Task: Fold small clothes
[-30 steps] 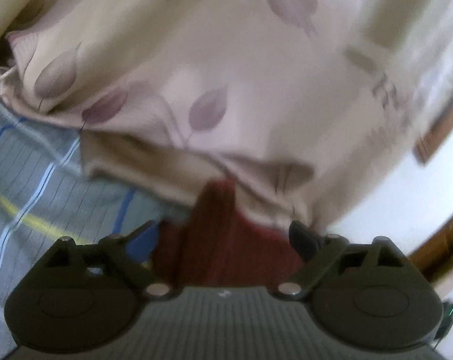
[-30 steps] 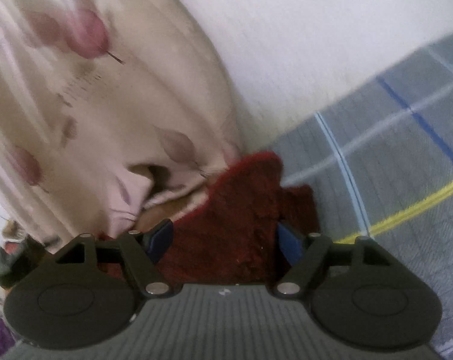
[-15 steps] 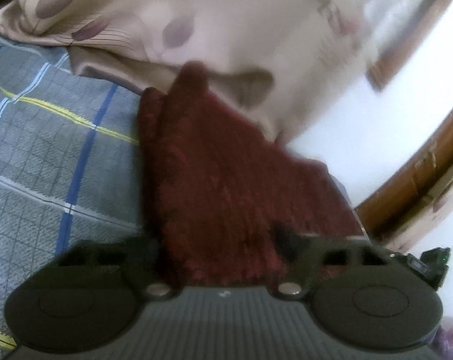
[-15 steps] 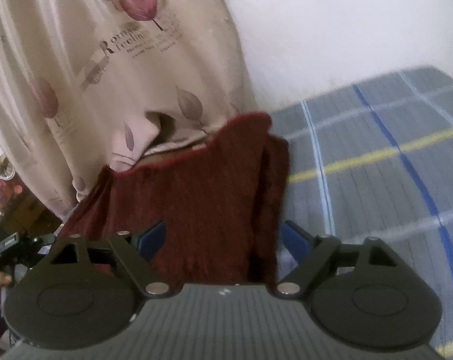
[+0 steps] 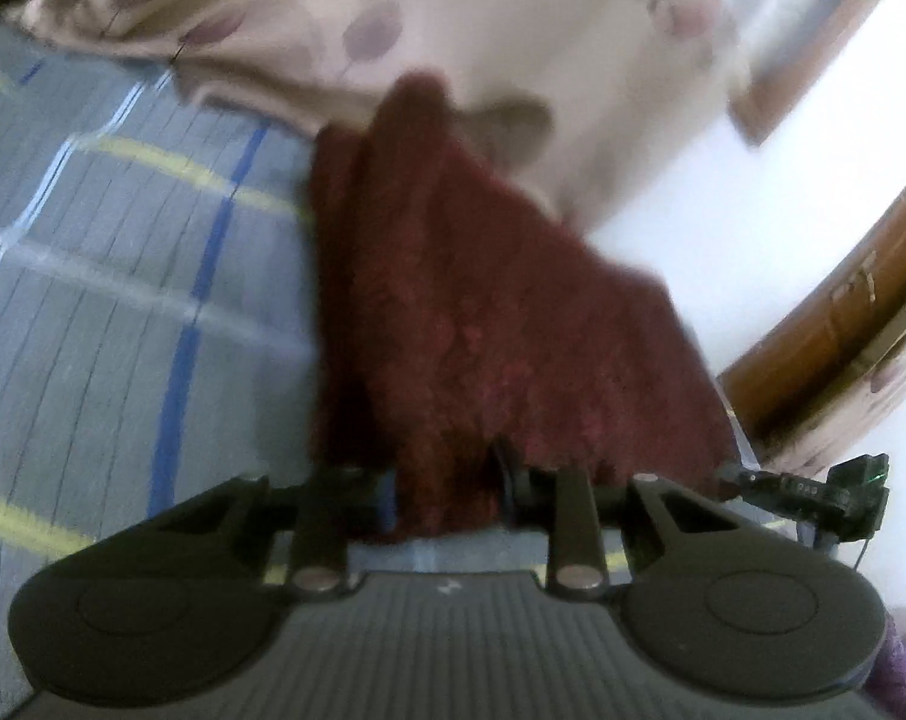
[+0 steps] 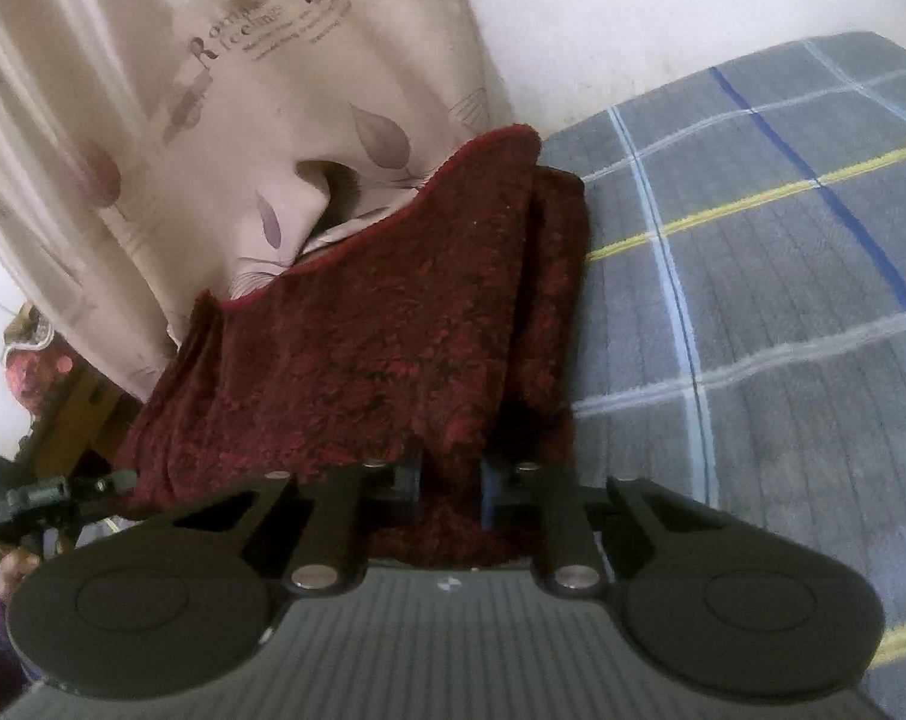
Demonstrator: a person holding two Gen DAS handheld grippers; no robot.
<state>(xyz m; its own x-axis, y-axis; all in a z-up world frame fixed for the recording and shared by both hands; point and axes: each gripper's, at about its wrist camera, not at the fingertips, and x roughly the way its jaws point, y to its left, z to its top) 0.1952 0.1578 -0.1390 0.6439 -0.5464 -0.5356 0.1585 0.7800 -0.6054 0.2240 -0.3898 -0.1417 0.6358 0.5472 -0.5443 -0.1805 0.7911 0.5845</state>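
The dark red garment (image 6: 393, 348) lies on the plaid bed (image 6: 783, 312) (against the curtain (image 6: 183, 120)); the left gripper (image 5: 447, 486) and right gripper (image 6: 451, 489) have jaws closing on its near edge.

Each wrist camera looks forward and downward along its own fingers, very near the dark red garment (image 5: 483, 312) on the checked bed (image 5: 123, 300), both views sharing that garment (image 6: 393, 348) and the leaf-print curtain (image 6: 213, 120) behind.

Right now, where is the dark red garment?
The dark red garment lies on the grey checked bedsheet, far end against the beige leaf-print curtain, near edge between both closing jaws.
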